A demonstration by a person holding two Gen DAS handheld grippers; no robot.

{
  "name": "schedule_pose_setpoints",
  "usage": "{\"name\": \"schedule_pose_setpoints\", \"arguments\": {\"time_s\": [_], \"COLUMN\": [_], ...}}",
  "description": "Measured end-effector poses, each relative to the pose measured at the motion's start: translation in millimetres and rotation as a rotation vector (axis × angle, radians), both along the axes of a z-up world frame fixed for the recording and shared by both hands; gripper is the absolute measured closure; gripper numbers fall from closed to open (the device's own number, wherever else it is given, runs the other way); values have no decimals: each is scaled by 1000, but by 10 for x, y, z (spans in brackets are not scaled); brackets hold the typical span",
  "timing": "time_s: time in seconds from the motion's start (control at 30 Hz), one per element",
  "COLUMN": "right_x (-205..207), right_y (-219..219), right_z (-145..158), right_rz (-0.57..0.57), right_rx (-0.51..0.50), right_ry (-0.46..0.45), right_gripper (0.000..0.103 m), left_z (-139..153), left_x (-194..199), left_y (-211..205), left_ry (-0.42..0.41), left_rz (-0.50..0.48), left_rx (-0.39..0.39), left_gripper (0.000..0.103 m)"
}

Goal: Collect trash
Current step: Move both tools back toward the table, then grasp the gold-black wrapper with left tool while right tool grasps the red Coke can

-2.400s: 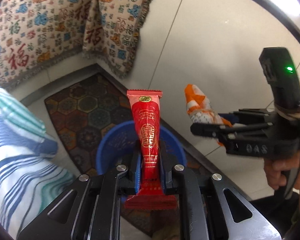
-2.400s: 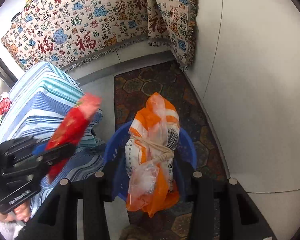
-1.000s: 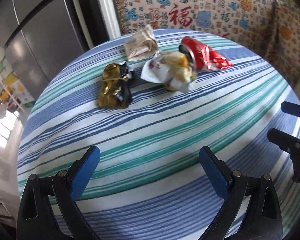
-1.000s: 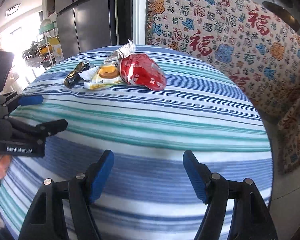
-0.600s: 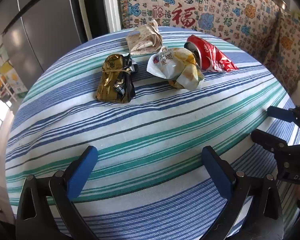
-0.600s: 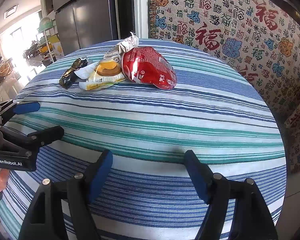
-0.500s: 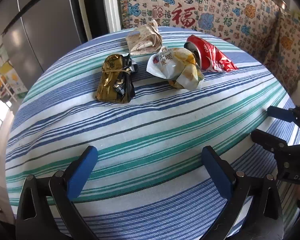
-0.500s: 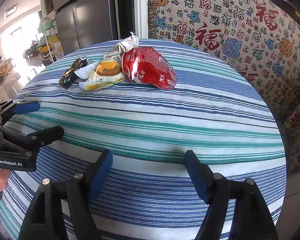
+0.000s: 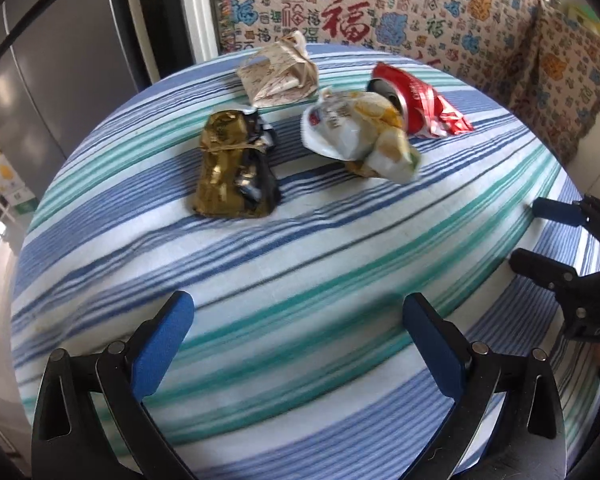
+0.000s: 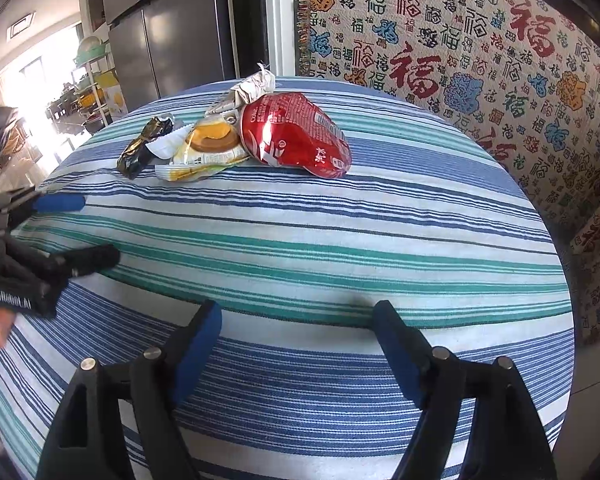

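A round bench (image 9: 340,264) covered in a blue, teal and white striped cloth fills both wrist views, and four pieces of trash lie bunched together on its far side. In the left wrist view the gold and black wrapper (image 9: 232,168) sits at about 11 o'clock from the left claw (image 9: 296,320), the beige crumpled paper bag (image 9: 278,74) lies beyond it at 12 o'clock, the white and yellow snack bag (image 9: 360,136) is at about 1 o'clock, and the red snack bag (image 9: 420,102) lies just behind that one, touching or overlapping it. The left claw stands wide open, its blue pads spread well apart above bare striped cloth, with nothing between them. In the right wrist view the same cluster is at about 11 o'clock from the right claw (image 10: 300,332): the red snack bag is nearest and largest, the white and yellow snack bag lies against its left side, the gold and black wrapper lies further left, and the paper bag peeks out behind. The right claw's jaws are opening, nothing lies between them, and only cloth shows below. Each claw appears at the edge of the other's view, the right claw at 3 o'clock and the left claw at 9 o'clock, both well apart from the trash. A patterned tapestry (image 10: 480,52) with red characters hangs behind the bench, and a steel refrigerator (image 10: 172,36) stands to its left.
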State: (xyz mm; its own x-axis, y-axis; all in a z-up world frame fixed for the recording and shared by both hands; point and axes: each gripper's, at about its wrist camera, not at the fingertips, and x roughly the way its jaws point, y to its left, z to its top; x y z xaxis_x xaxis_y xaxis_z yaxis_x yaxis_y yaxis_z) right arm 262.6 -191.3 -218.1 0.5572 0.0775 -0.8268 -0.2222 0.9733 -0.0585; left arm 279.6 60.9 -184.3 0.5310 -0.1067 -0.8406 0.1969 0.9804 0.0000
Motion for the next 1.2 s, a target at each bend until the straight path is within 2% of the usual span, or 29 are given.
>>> {"name": "schedule_pose_setpoints", "arguments": {"time_s": [0.13, 0.3, 0.43, 0.63, 0.67, 0.8, 0.9, 0.93, 0.97, 1.0, 1.2], "right_x": [26, 160, 406, 883, 937, 1031, 1168, 1197, 1242, 1252, 1061], "right_y": [-25, -44, 22, 183, 232, 416, 518, 519, 518, 515, 256], "right_z": [-2, -18, -50, -89, -78, 62, 20, -5, -40, -33, 194], "right_rz": [4, -1, 13, 21, 33, 69, 98, 103, 115, 111, 54], "right_rx": [-2, -9, -7, -30, -49, -131, -161, -159, -148, -161, -24], "right_ry": [5, 23, 43, 92, 82, -58, -70, -67, -48, -65, -70], "right_gripper": [18, 8, 0, 0, 0, 0, 5, 12, 27, 32, 38], "left_z": [22, 59, 31, 36, 41, 68, 77, 84, 93, 101, 101], "left_x": [184, 379, 648, 833, 834, 825, 832, 826, 816, 806, 772], "left_y": [226, 366, 298, 274, 263, 256, 257, 252, 250, 255, 388], "left_ry": [-11, -44, -48, -56, -61, -77, -87, -93, -99, -105, -110], "left_rz": [-23, 44, 62, 94, 88, 86, 90, 86, 80, 75, 108], "left_rx": [-5, -56, -6, -7, -5, -10, -19, -22, -25, -34, -81], "left_gripper": [0, 0, 0, 2, 5, 14, 29, 39, 54, 59, 62]}}
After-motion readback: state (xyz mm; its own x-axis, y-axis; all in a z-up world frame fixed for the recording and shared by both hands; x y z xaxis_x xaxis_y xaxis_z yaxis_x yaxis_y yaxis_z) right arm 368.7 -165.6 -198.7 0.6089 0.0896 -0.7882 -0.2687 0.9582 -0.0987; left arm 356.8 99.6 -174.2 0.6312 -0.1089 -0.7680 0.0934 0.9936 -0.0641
